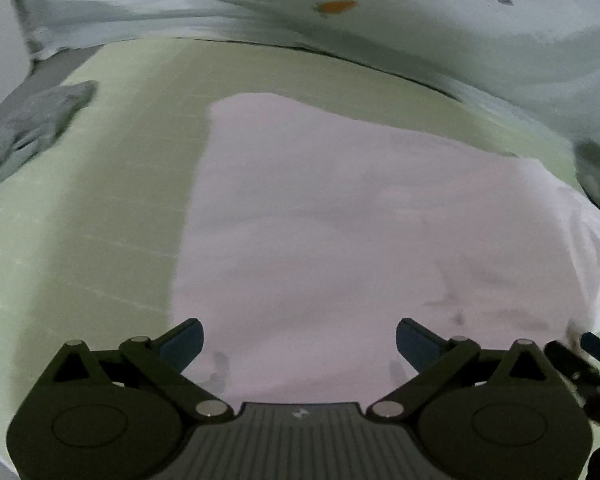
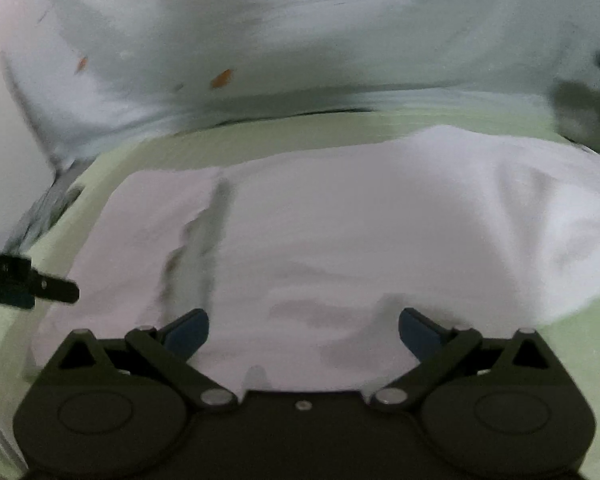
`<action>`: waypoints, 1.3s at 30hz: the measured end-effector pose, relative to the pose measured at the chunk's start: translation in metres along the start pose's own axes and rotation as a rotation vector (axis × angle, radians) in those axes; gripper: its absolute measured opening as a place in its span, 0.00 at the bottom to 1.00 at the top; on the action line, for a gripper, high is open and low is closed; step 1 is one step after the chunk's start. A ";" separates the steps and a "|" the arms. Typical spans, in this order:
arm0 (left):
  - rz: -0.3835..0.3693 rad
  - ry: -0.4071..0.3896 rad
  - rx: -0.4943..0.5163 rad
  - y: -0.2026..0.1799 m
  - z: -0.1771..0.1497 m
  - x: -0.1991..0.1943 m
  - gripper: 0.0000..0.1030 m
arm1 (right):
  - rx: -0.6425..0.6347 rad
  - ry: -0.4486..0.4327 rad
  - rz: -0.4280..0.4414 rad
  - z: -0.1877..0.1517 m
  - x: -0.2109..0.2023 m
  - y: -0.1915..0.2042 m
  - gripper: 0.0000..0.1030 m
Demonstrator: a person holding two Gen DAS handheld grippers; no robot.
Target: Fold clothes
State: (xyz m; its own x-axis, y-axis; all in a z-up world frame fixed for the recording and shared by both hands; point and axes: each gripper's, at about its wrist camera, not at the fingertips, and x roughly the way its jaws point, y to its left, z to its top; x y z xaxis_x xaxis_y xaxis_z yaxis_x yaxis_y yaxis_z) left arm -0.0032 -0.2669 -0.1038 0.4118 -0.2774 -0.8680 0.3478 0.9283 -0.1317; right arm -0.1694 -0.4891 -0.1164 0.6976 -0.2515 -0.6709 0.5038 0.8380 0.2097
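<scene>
A pale pink garment [image 1: 340,216] lies spread on the green cutting mat [image 1: 100,208]. It also fills the right wrist view [image 2: 340,224], with a dark crease on its left part. My left gripper [image 1: 299,340] is open over the garment's near edge, holding nothing. My right gripper [image 2: 303,330] is open over the near edge too, holding nothing. The left gripper's finger shows at the left edge of the right wrist view [image 2: 56,290]. Part of the right gripper [image 1: 592,356] shows at the right of the left wrist view.
A white cloth with orange and dark spots [image 1: 340,8] is heaped at the back of the mat; it also shows in the right wrist view [image 2: 260,40]. A grey crumpled cloth [image 1: 32,132] lies at the mat's left edge.
</scene>
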 end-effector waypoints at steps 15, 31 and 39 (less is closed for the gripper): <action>0.086 0.059 -0.036 -0.043 0.024 0.050 0.98 | 0.691 -0.129 -0.147 0.006 0.019 -0.220 1.00; 0.242 0.129 -0.134 -0.037 0.035 0.093 1.00 | 0.763 -0.274 -0.159 0.068 0.092 -0.299 1.00; 0.231 0.116 -0.147 -0.036 0.030 0.090 1.00 | 0.854 -0.254 -0.140 0.056 0.085 -0.323 0.36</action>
State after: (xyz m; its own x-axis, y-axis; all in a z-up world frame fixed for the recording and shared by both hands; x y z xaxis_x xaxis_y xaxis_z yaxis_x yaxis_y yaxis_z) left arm 0.0468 -0.3330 -0.1629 0.3638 -0.0321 -0.9309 0.1266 0.9918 0.0153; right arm -0.2447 -0.8085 -0.2016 0.6418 -0.5089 -0.5737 0.7287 0.1716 0.6630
